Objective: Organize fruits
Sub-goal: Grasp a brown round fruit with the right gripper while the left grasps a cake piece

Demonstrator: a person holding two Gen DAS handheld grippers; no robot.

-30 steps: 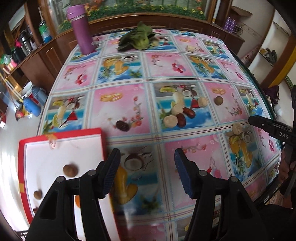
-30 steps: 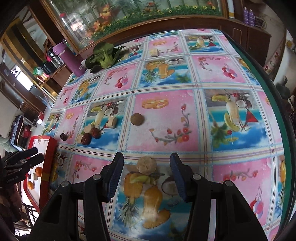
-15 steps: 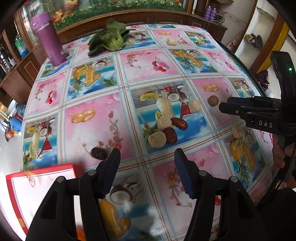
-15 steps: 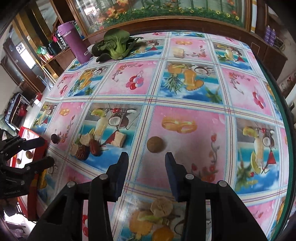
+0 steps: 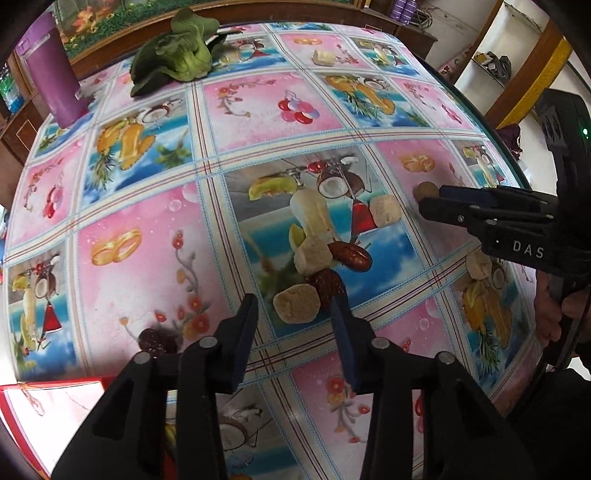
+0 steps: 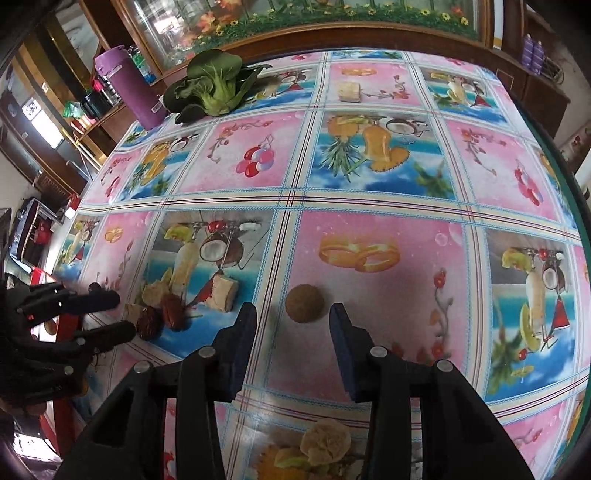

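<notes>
Fruits are scattered over a table covered by a glossy pink-and-blue fruit-print oilcloth point(image 6: 373, 192); a small round brown fruit point(image 6: 305, 303) lies alone on a pink square, just ahead of the right gripper point(image 6: 293, 328), whose blue-padded jaws are spread apart with nothing between them; bare cloth is seen to the right of this fruit as far as the dark green table edge point(image 6: 576, 206). A cluster of pale tan cut chunks point(image 5: 296, 303) and wrinkled dark red dates point(image 5: 328, 287) is found near the middle of the table; the left gripper point(image 5: 295, 325) is held open and empty, its tips at either side of the nearest tan chunk, which is not seen to be touched. A single dark red date point(image 5: 157, 339) lies apart to the left, near a red-rimmed white tray point(image 5: 44, 402) at the near left corner. In the left wrist view the right gripper point(image 5: 430, 201) is seen reaching in from the right, its tips beside the round brown fruit point(image 5: 424, 191). At the far edge a green leafy vegetable point(image 6: 214, 83) and a tall purple flask point(image 6: 129, 88) are placed, with a wooden cabinet point(image 6: 369, 33) close behind; the broad middle squares between are left open.
</notes>
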